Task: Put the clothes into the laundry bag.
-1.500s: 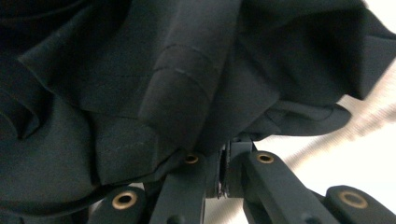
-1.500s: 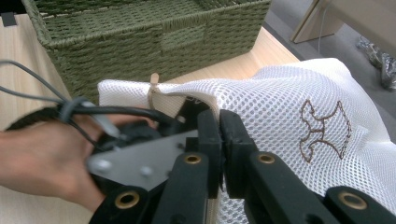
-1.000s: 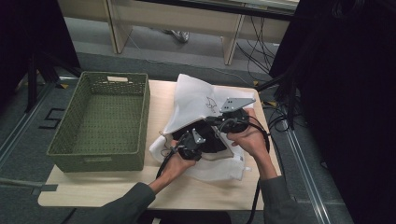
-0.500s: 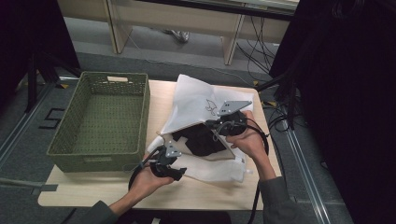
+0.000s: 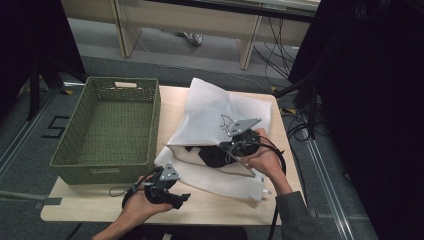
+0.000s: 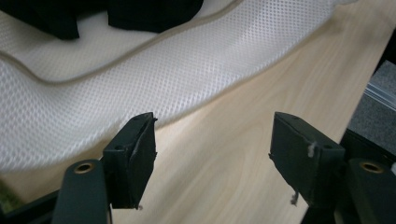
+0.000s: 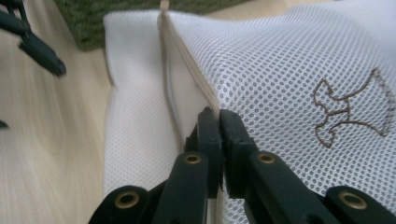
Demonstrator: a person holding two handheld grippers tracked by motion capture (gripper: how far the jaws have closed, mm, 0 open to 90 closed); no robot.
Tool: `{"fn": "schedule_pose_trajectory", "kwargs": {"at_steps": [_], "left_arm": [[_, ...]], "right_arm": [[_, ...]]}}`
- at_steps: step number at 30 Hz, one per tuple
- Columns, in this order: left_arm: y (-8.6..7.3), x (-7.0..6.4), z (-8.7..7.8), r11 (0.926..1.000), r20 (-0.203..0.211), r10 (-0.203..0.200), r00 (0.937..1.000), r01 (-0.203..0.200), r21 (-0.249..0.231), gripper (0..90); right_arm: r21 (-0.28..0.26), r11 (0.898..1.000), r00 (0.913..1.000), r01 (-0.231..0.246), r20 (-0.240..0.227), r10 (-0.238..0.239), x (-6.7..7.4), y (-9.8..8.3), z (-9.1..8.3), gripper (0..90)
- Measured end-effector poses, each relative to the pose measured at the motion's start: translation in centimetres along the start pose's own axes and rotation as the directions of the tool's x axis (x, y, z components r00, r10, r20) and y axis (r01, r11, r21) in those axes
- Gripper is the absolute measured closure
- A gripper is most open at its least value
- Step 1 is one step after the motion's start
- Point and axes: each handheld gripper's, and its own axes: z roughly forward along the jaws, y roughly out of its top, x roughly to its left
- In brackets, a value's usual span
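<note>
The right gripper (image 7: 219, 114) pinches the mesh bag's (image 5: 210, 107) rim. The left gripper (image 6: 212, 140) gapes wide, empty, near the counter's (image 5: 220, 202) edge. It should grip the opposite rim squarely.

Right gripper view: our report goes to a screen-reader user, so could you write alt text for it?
The right hand-held gripper, jaws shut, pinches the beige-trimmed edge of a white mesh laundry bag bearing a brown stitched emblem. Behind lie the wooden table, a strip of the green basket, and the other hand-held gripper at upper left.
</note>
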Motion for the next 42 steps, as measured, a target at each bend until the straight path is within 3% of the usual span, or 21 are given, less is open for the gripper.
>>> {"fn": "schedule_pose_trajectory", "kwargs": {"at_steps": [2, 6, 8, 13, 15, 18, 22, 24, 25, 27, 28, 29, 30, 33, 34, 35, 36, 38, 39, 41, 42], "left_arm": [[-0.4, 0.3, -0.5, 1.0000, -0.003, 0.000, 1.0000, 0.000, 0.001, 28.1], [-1.1, 0.9, -1.5, 0.9998, 0.003, -0.015, 0.9999, 0.015, -0.015, 24.4], [-1.5, 1.3, -2.1, 0.9997, -0.003, -0.003, 1.0000, 0.003, -0.022, 21.9], [-2.2, 2.0, -3.2, 0.9989, -0.010, -0.023, 0.9997, 0.023, -0.041, 18.4], [-2.4, 2.1, -3.5, 0.9989, -0.011, -0.034, 0.9994, 0.034, -0.034, 16.9], [-2.6, 2.2, -3.7, 0.9996, -0.022, 0.000, 0.9998, -0.001, -0.029, 16.5], [-2.8, 2.2, -3.8, 0.9995, -0.005, -0.007, 1.0000, 0.007, -0.030, 16.4], [-2.8, 2.3, -3.9, 0.9992, -0.008, 0.030, 0.9995, -0.031, -0.026, 16.4], [-2.9, 2.1, -4.0, 0.9995, -0.001, 0.012, 0.9999, -0.012, -0.029, 16.4], [-3.0, 2.3, -4.2, 0.9991, -0.006, 0.030, 0.9995, -0.030, -0.031, 16.4], [-3.0, 2.2, -4.3, 0.9994, -0.008, 0.005, 1.0000, -0.005, -0.035, 16.3], [-3.1, 2.4, -4.4, 0.9991, -0.006, 0.020, 0.9998, -0.020, -0.038, 16.4], [-3.1, 2.4, -4.4, 0.9991, -0.010, -0.003, 0.9999, 0.002, -0.043, 16.3], [-3.3, 2.8, -4.8, 0.9993, -0.025, -0.002, 0.9997, 0.001, -0.038, 16.3], [-3.3, 2.8, -4.9, 0.9989, -0.021, -0.008, 0.9998, 0.007, -0.046, 16.4], [-3.3, 2.8, -4.9, 0.9985, -0.017, -0.017, 0.9997, 0.016, -0.052, 16.3], [-3.3, 2.9, -5.0, 0.9987, -0.019, -0.009, 0.9998, 0.008, -0.050, 16.4], [-3.4, 3.0, -5.1, 0.9987, -0.026, 0.006, 0.9996, -0.007, -0.051, 16.3], [-3.4, 3.0, -5.1, 0.9987, -0.024, -0.014, 0.9996, 0.013, -0.050, 16.3], [-3.4, 3.1, -5.2, 0.9986, -0.030, -0.011, 0.9995, 0.010, -0.052, 16.4], [-3.5, 3.2, -5.1, 0.9978, -0.026, -0.027, 0.9993, 0.026, -0.060, 16.4]], "right_arm": [[0.008, 1.000, 0.9998, 0.018, -0.013, -0.018, 0.1, -0.4, 0.5, 88.8], [0.051, 0.999, 0.9994, 0.013, -0.032, -0.011, 0.3, -1.3, 1.4, 88.8], [0.068, 0.998, 0.9992, -0.003, -0.040, 0.005, 0.5, -1.7, 1.8, 88.8], [0.105, 0.994, 0.9985, 0.007, -0.054, -0.001, 0.9, -2.4, 3.2, 88.8], [0.131, 0.991, 0.9981, 0.020, -0.060, -0.012, 1.0, -2.6, 3.7, 88.8], [0.163, 0.986, 0.9973, 0.039, -0.068, -0.028, 1.1, -3.0, 4.6, 88.8], [0.203, 0.978, 0.9962, 0.048, -0.081, -0.032, 1.4, -3.7, 5.4, 88.8], [0.222, 0.974, 0.9967, 0.035, -0.079, -0.018, 1.6, -4.0, 5.6, 88.8], [0.230, 0.973, 0.9966, 0.036, -0.080, -0.018, 1.6, -4.1, 5.7, 88.7], [0.246, 0.969, 0.9965, 0.034, -0.082, -0.014, 1.7, -4.5, 5.8, 88.7], [0.247, 0.968, 0.9962, 0.043, -0.085, -0.023, 1.6, -4.7, 5.8, 88.6], [0.253, 0.967, 0.9967, 0.034, -0.080, -0.014, 1.7, -4.8, 5.7, 88.7], [0.262, 0.965, 0.9968, 0.031, -0.079, -0.011, 1.7, -5.0, 5.7, 88.6], [0.269, 0.962, 0.9974, 0.037, -0.070, -0.019, 1.8, -5.3, 5.4, 88.5], [0.257, 0.964, 0.9963, 0.061, -0.075, -0.043, 1.6, -5.4, 5.4, 88.4], [0.256, 0.965, 0.9967, 0.056, -0.071, -0.039, 1.6, -5.5, 5.3, 88.3], [0.265, 0.964, 0.9980, 0.031, -0.061, -0.015, 1.7, -5.6, 5.1, 88.2], [0.257, 0.966, 0.9982, 0.022, -0.060, -0.007, 1.6, -5.8, 4.8, 87.6], [0.252, 0.968, 0.9982, 0.016, -0.060, 0.000, 1.6, -5.8, 4.8, 87.1], [0.222, 0.975, 0.9980, 0.018, -0.063, -0.004, 1.5, -5.9, 4.6, 84.4], [0.205, 0.978, 0.9980, -0.019, -0.056, 0.031, 1.5, -5.9, 4.3, 82.9]]}}
